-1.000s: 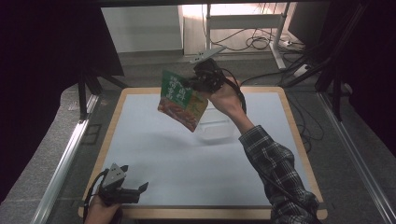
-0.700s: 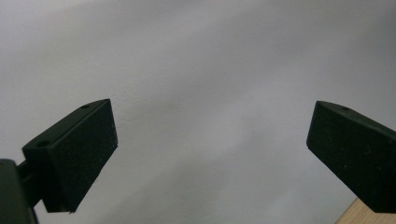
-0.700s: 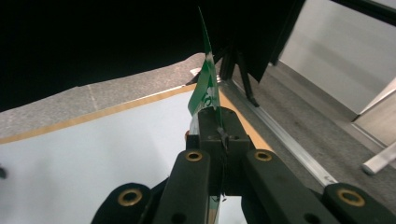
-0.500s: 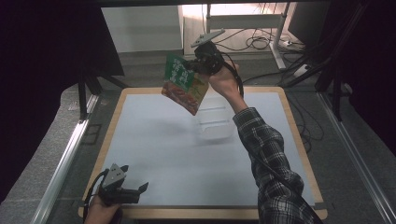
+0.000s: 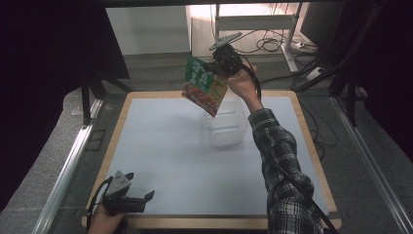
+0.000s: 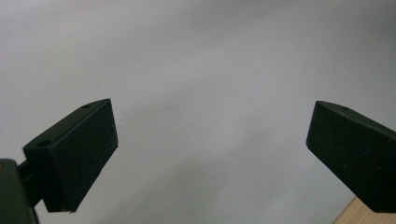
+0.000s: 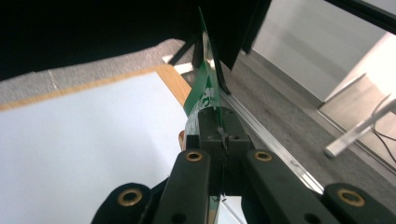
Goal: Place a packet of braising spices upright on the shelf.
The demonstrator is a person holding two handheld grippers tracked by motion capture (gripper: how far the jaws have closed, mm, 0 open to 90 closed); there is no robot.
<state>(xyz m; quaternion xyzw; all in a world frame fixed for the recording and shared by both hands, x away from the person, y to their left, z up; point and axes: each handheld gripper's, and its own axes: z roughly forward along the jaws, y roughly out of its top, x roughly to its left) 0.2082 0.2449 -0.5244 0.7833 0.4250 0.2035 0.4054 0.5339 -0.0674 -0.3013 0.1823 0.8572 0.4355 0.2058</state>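
Gripping a green pouch [image 5: 203, 86] at upper centre, right gripper [image 5: 221, 62] over clear tub [image 5: 225, 127]; left gripper [image 5: 127, 199] agape, lower left.

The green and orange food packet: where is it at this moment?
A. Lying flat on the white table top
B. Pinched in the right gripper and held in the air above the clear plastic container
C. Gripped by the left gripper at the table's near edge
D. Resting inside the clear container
B: the right gripper is shut on the packet, which hangs above the clear container; the left gripper is open with nothing between its jaws.
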